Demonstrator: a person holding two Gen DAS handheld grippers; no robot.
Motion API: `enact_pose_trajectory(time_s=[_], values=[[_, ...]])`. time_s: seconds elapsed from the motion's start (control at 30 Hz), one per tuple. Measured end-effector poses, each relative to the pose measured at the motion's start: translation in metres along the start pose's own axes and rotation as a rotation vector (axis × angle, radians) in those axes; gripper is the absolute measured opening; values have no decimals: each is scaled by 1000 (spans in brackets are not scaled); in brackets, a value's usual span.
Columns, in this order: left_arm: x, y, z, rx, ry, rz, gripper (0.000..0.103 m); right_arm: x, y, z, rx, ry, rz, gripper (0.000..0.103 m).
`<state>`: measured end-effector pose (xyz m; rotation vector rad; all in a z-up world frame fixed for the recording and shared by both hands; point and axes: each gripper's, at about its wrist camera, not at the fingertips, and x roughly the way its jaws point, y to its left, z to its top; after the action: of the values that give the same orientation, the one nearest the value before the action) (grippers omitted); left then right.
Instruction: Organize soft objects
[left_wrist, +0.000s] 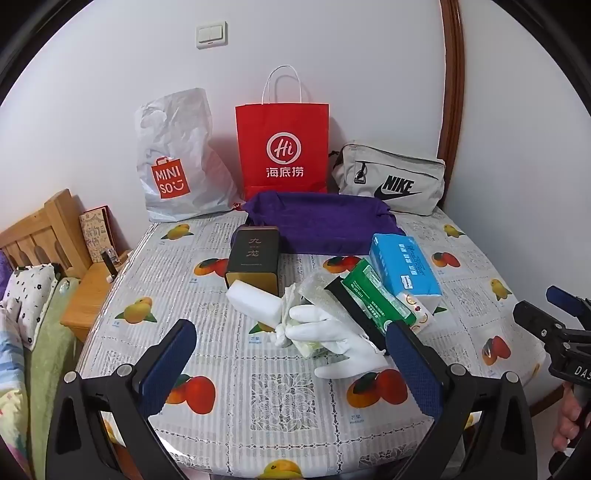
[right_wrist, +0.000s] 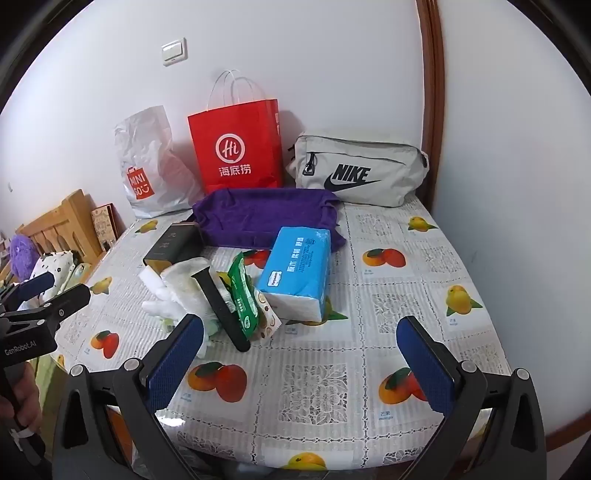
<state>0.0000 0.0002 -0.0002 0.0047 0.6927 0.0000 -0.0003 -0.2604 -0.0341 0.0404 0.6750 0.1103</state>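
A heap of items lies mid-table: a white glove, a crumpled white cloth, a white foam block, a green wipes pack and a blue tissue pack. A purple cloth is spread behind them. My left gripper hangs open just short of the glove, holding nothing. My right gripper is open over bare tablecloth, right of the heap.
A black tin and a black strip sit in the heap. A Miniso bag, a red paper bag and a Nike pouch stand against the wall. A wooden bedhead and bedding are left of the table.
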Motion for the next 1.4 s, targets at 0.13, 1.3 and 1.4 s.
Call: enact_pose_trajectory(time_s=[0.13, 1.3, 1.4], values=[[-3, 1, -3, -4, -23, -17, 103, -4, 2, -1, 2, -11, 1, 103], [-10, 0, 2, 4, -22, 4, 103, -14, 5, 1, -6, -35, 10, 103], [-10, 0, 2, 4, -22, 4, 103, -15, 8, 0, -12, -36, 13, 103]])
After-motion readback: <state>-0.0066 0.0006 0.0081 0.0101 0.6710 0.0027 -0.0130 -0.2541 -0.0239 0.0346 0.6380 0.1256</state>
